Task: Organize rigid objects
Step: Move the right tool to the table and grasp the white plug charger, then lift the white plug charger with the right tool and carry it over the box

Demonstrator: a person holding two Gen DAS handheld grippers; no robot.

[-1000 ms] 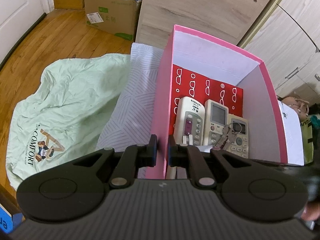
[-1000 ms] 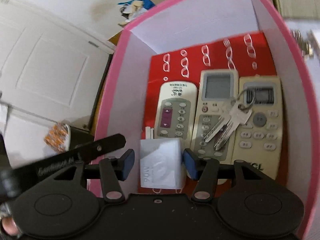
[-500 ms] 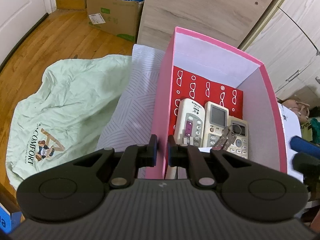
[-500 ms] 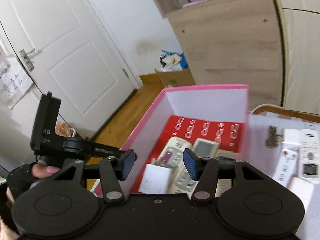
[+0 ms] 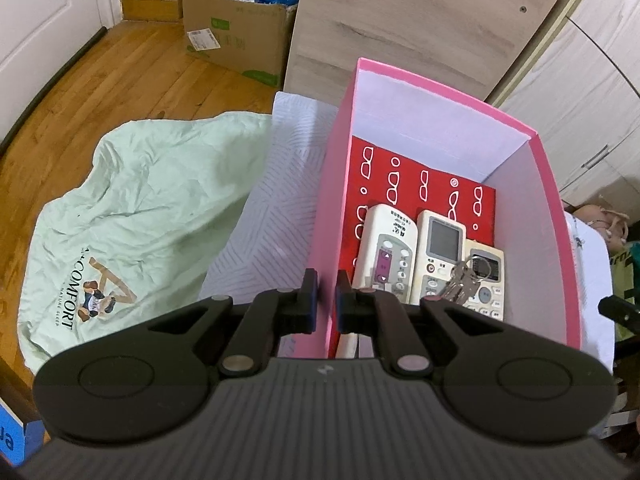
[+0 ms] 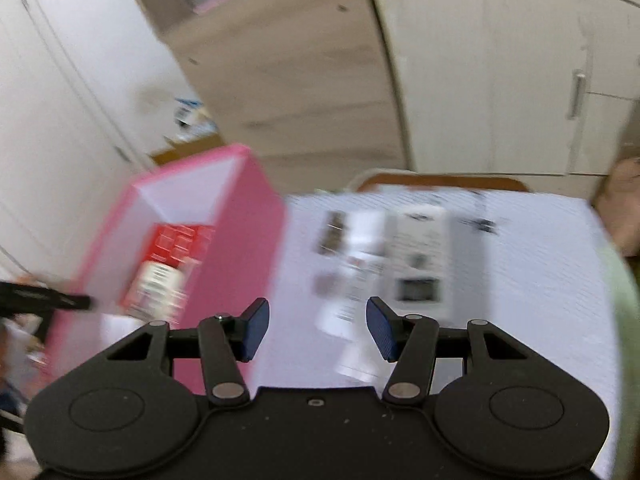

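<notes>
My left gripper [image 5: 327,300] is shut on the left wall of the pink box [image 5: 334,184]. On the box's red liner lie three pale remotes [image 5: 386,252] side by side, with a bunch of keys [image 5: 460,280] on the right two. My right gripper [image 6: 316,328] is open and empty, to the right of the pink box [image 6: 236,248] and above the white cloth. Several blurred white items [image 6: 416,256] lie on the cloth ahead of it.
A pale green quilt [image 5: 132,216] covers the area left of the box. A cardboard box [image 5: 236,40] stands on the wooden floor beyond. Wood-grain panel [image 5: 412,24] and cupboard doors [image 6: 500,72] stand behind the table.
My right gripper left a white block in the pink box, rose out of it and swung right over the cloth, still open. My left gripper keeps its hold on the box wall.
</notes>
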